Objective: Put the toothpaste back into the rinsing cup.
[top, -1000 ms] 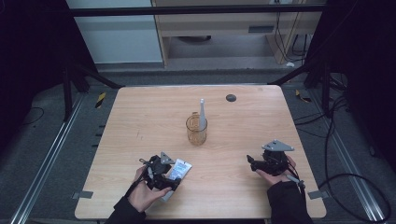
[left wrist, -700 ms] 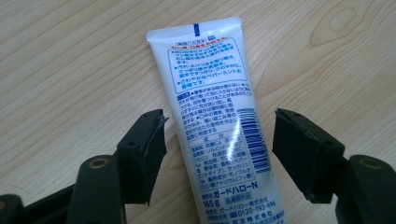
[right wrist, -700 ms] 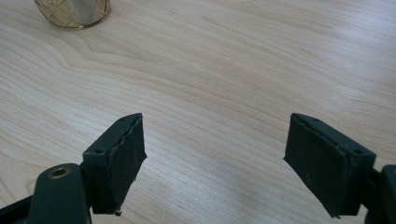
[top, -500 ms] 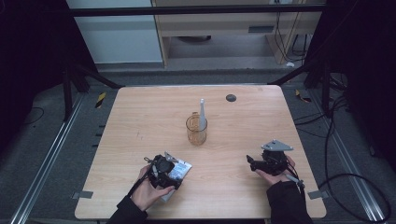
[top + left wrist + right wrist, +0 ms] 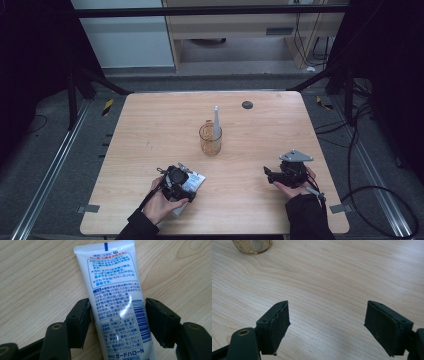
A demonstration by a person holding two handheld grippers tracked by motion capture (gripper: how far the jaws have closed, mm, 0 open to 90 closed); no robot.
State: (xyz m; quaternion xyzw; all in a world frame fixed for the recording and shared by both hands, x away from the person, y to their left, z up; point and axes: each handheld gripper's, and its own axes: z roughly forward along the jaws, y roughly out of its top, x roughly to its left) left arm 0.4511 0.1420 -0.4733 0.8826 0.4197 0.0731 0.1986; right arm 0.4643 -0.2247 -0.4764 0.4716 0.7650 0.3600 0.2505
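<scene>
The left gripper (image 5: 117,322) has just been closing its jaws astride the toothpaste tube (image 5: 116,297), which lies flat on the table (image 5: 150,130) running toward 12 o'clock; the pads seem not yet pressing.

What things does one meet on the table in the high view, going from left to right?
left hand-held gripper over the white tube → glass cup → dark round spot → right hand-held gripper

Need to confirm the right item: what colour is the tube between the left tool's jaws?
White tube with blue and red print, clearest in the left gripper view.
</scene>
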